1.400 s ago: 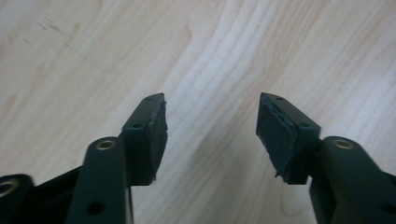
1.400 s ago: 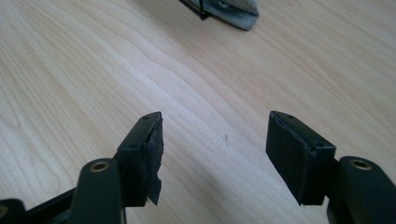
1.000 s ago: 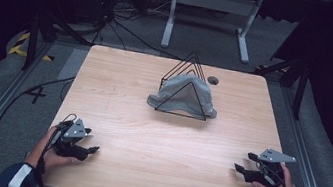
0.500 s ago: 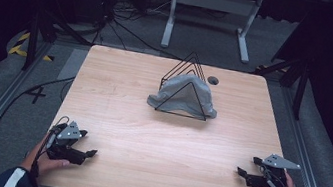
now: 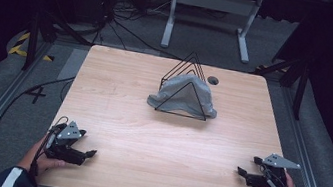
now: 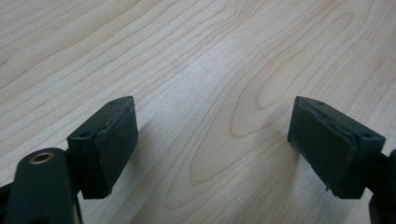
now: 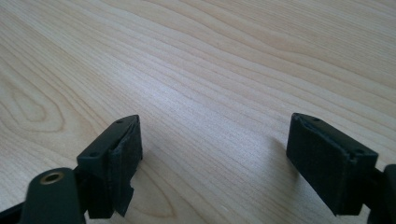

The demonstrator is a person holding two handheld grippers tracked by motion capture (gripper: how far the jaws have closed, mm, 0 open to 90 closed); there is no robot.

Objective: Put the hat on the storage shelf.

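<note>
Pale wood table point(image 5: 157, 137) lies bare beneath both my claws: left gripper point(image 5: 86, 153) and right gripper point(image 5: 241, 172) rest near its front corners, jaws spread wide, holding nothing. Grey cloth point(image 5: 182, 96), seemingly draped through the black wire rack point(image 5: 187, 84), sits well apart, mid-table. I'd reach in slowly, pinching a loose edge.

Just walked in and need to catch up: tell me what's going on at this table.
A person sits at a wooden table with a two-jaw tool in each hand. The left tool rests near the front left corner and the right tool near the front right edge. Both have their jaws spread wide with bare wood between them, so neither is holding anything. Toward the far side of the table a grey cloth is draped over a black wire rack, well away from both tools. Nothing is being handled at this moment.
</note>
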